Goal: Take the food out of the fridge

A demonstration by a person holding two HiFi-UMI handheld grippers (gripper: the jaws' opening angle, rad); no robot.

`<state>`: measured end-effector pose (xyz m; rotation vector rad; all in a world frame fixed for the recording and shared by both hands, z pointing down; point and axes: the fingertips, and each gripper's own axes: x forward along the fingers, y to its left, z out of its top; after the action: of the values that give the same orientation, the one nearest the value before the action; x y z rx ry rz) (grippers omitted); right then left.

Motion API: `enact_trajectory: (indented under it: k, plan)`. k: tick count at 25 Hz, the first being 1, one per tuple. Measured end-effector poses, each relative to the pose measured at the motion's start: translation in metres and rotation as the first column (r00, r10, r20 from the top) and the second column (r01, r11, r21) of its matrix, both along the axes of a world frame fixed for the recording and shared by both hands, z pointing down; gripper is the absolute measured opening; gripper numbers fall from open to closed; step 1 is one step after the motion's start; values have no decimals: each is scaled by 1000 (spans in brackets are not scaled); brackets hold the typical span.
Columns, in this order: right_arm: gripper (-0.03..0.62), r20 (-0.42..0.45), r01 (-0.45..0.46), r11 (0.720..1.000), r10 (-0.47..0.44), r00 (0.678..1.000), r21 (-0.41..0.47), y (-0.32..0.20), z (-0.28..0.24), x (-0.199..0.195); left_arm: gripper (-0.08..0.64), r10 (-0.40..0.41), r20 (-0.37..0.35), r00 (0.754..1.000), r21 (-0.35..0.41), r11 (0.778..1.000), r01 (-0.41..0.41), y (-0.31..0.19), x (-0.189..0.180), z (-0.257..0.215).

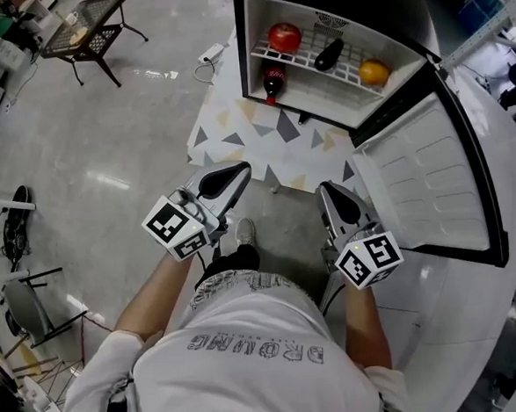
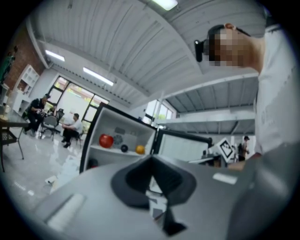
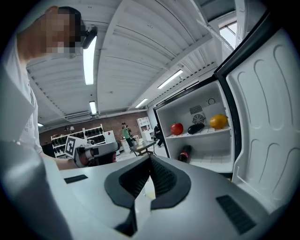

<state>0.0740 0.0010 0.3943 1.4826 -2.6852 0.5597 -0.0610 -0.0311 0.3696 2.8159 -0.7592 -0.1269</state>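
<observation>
A small fridge [image 1: 262, 7] stands open straight ahead, its door [image 1: 424, 180] swung out to the right. On its wire shelf lie a red apple [image 1: 284, 37], a black eggplant [image 1: 328, 55] and an orange [image 1: 373, 72]. A dark bottle with a red label [image 1: 272, 81] lies below the shelf. My left gripper [image 1: 240, 168] and right gripper [image 1: 326, 189] hover side by side short of the fridge, both shut and empty. The right gripper view shows the apple [image 3: 176, 128], eggplant [image 3: 196, 128], orange [image 3: 218, 121] and bottle [image 3: 184, 153] beyond its closed tips [image 3: 150, 159].
The fridge sits on a low surface with a triangle pattern [image 1: 235, 132]. A black mesh table [image 1: 87, 28] stands far left, and a cable [image 1: 206, 62] lies on the floor. A white counter [image 1: 501, 157] runs along the right. People sit far off [image 2: 70, 126].
</observation>
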Motion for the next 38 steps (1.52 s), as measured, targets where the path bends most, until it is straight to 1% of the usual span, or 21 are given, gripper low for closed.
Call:
enact_trajectory:
  k: [11,16,21,30,38]
  plan:
    - [-9,-16,-46,999,46,999,-15,-68,-3,-18,9,35,-2,999,1,999,-35,-76,-21,-3]
    - [-11,-16,-65,998,64,998,-19,-87,-4,-25,9,47,0,999,3,999,-47,-100,-26,-3]
    - [-11,-15,-68,998,68,998,-17,-100,-6,-29,9,40,1,999,7,999,-40,-117,-29,-3]
    - [-11,22,-61,998,61,998,0,-124,-10,-19,9,7,46,999,25,1000,-8,-148,-13,-4]
    - [-9,29,-7,1000,7,1000,7,-154,-9,0,12,-50,93,994,37,998,46,-182,13,1]
